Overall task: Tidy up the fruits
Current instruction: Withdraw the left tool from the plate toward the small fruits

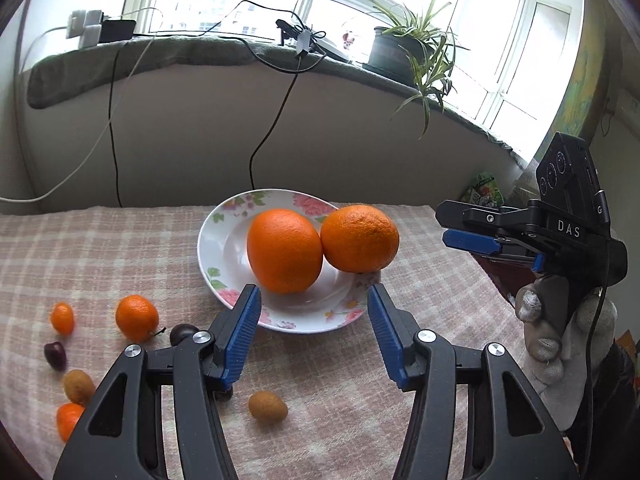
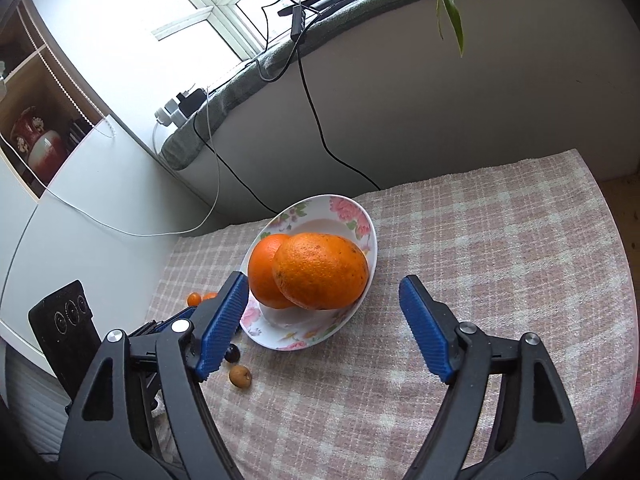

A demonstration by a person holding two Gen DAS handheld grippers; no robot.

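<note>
Leftmost, small fruits: kumquats (image 1: 62, 317), dark cherries (image 1: 55, 355), a mandarin (image 1: 137, 317) and brown longans (image 1: 267, 406) lie loose on the checked cloth (image 1: 340, 400), left of and below the left gripper's fingers.
Left gripper (image 1: 314, 334): released, jaws spread wide, nothing between them; it hangs just before the near rim of the plate.
Plate (image 1: 212, 240): white with pink flowers, resting on the cloth ahead of both tools.
Left orange (image 1: 284, 251): inside the plate, just beyond the left gripper's fingertips, touching its neighbour.
Right orange (image 1: 359, 238): leaning on the plate's right rim, against the first orange.
Right gripper (image 2: 323, 326): released, jaws wide apart and empty; in its own view both oranges sit just beyond its left finger, towards the left of the gap between its fingers.
Right hand (image 1: 560, 332): gloved, wrapped round the right gripper's handle at the cloth's right edge.
</note>
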